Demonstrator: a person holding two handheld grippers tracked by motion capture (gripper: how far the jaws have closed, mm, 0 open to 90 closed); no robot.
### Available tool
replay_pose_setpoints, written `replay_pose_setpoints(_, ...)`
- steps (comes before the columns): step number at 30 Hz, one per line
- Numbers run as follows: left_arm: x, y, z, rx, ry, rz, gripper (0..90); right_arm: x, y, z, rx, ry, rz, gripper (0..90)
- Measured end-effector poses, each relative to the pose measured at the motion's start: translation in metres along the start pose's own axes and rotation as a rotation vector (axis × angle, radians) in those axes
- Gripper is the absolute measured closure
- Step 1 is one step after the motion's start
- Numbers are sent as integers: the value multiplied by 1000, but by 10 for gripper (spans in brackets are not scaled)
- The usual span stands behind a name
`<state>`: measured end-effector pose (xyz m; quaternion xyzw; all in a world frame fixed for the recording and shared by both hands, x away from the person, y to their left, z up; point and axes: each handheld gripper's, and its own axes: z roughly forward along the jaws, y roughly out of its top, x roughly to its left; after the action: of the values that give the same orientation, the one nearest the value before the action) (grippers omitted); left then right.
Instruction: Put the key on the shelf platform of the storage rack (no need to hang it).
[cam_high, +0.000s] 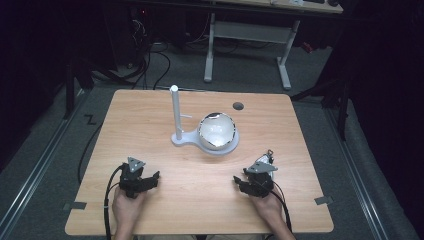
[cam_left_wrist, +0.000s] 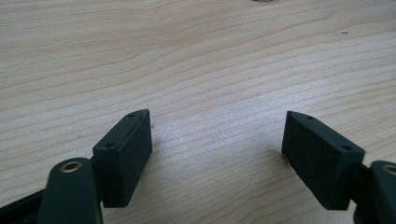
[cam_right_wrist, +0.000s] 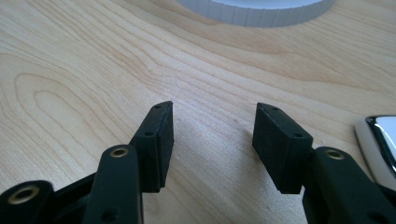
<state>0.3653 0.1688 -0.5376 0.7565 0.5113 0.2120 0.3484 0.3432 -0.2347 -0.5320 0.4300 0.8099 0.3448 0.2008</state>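
High view is showing both hands resting at the near edge of the light wooden worktop (cam_high: 150, 115), the left gripper (cam_high: 150, 178) and right gripper (cam_high: 240, 181) lying well apart from the shiny metal bowl (cam_high: 218, 131) sitting on its white round stand with an upright post (cam_high: 176, 112) at mid-table. Left gripper view is showing jaws standing wide, nothing between them. Right gripper view is showing jaws gaping, empty, the stand's ribbed rim (cam_right_wrist: 261, 11) lying far ahead. Judging by this, work is only starting; next comes reaching forward to the bowl.

Lab: cabled equipment (cam_high: 137, 35), floor rails (cam_high: 37, 167).
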Motion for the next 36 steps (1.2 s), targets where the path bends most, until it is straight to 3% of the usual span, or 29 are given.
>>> replay_pose_setpoints(24, -1, 0, 0, 2, 5, 2, 245, -1, 0, 0, 4, 5, 10, 455)
replay_pose_setpoints(36, -1, 0, -1, 3, 2, 1, 241, 1, 0, 1, 11, 26, -19, 359)
